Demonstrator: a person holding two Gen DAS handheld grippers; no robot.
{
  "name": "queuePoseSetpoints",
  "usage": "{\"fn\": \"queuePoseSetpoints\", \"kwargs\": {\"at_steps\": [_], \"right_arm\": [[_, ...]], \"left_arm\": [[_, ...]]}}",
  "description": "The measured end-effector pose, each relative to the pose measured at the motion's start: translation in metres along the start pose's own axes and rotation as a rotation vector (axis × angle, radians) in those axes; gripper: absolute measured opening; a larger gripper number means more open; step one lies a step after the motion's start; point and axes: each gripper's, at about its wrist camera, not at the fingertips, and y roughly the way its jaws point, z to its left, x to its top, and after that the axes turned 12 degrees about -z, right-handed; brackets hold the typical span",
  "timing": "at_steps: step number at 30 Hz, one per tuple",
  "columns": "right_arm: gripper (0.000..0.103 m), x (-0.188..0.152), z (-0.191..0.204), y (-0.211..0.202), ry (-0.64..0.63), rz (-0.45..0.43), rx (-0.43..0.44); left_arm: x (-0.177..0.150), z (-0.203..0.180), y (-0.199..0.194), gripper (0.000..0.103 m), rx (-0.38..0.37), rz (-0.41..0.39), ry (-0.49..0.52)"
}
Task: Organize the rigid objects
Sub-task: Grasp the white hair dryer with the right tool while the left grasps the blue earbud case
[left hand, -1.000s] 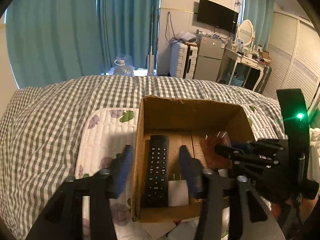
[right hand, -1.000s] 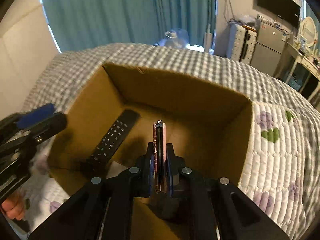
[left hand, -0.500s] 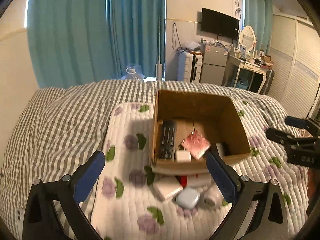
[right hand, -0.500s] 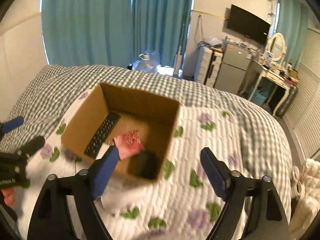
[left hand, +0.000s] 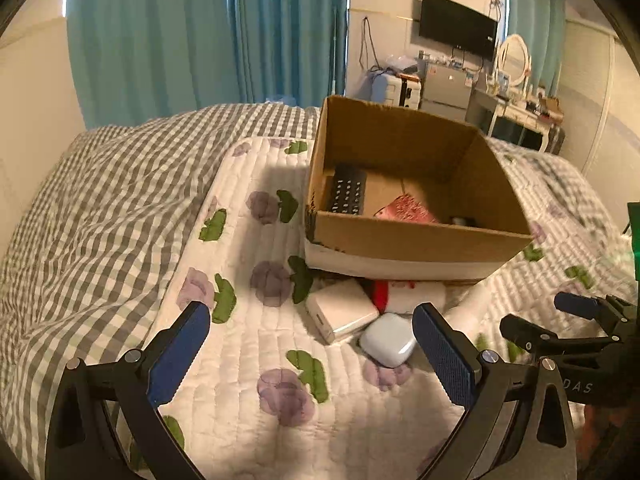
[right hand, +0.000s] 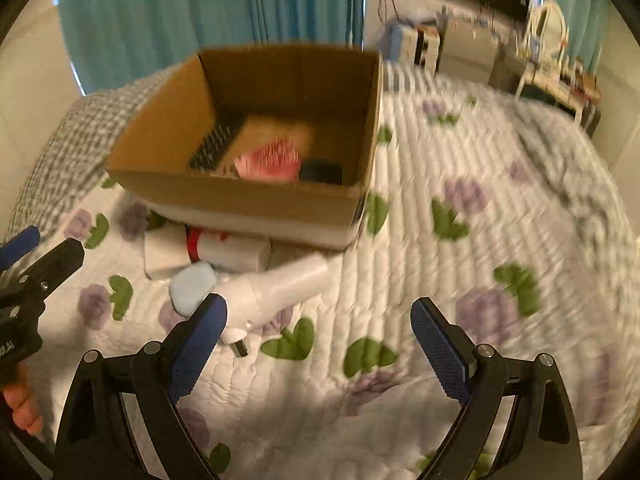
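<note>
White and long, the tube-shaped device [right hand: 276, 288] is lying on the quilt [right hand: 460, 280] just before the cardboard box [right hand: 248, 196], axis slanting toward the nearer right gripper [right hand: 318, 344], which is hovering spread and empty like the left gripper [left hand: 310, 354].

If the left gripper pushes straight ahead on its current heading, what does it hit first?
Probably the white rectangular box lying before the cardboard box, or the pale blue case beside it. The open left gripper looks down on them; depth is uncertain.
</note>
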Motion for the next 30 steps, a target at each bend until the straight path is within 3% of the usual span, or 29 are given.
{"fn": "queuePoseSetpoints", "kwargs": {"at_steps": [5, 16, 17, 19, 20, 23, 30], "right_arm": [[0.094, -0.006, 0.008, 0.026, 0.011, 0.054, 0.039], [0.093, -0.004, 0.019, 0.079, 0.130, 0.164, 0.089], [0.092, -0.006, 0.021, 0.083, 0.124, 0.180, 0.094], [0.076, -0.010, 0.023, 0.084, 0.109, 0.183, 0.121], [0.061, -0.011, 0.022, 0.081, 0.094, 0.172, 0.119], [0.055, -0.014, 0.015, 0.065, 0.066, 0.149, 0.110], [0.054, -0.011, -0.010, 0.021, -0.042, 0.090, 0.029]], "left_arm": [[-0.006, 0.007, 0.016, 0.103, 0.008, 0.052, -0.003], [-0.011, 0.015, 0.022, 0.103, 0.022, 0.083, -0.023], [-0.011, 0.016, 0.022, 0.103, 0.026, 0.086, -0.027], [-0.011, 0.018, 0.021, 0.103, 0.025, 0.093, -0.038], [-0.011, 0.019, 0.021, 0.103, 0.023, 0.096, -0.041], [-0.012, 0.016, 0.019, 0.103, 0.021, 0.113, -0.040], [-0.020, -0.013, 0.028, 0.103, 0.024, 0.207, -0.058]]}}
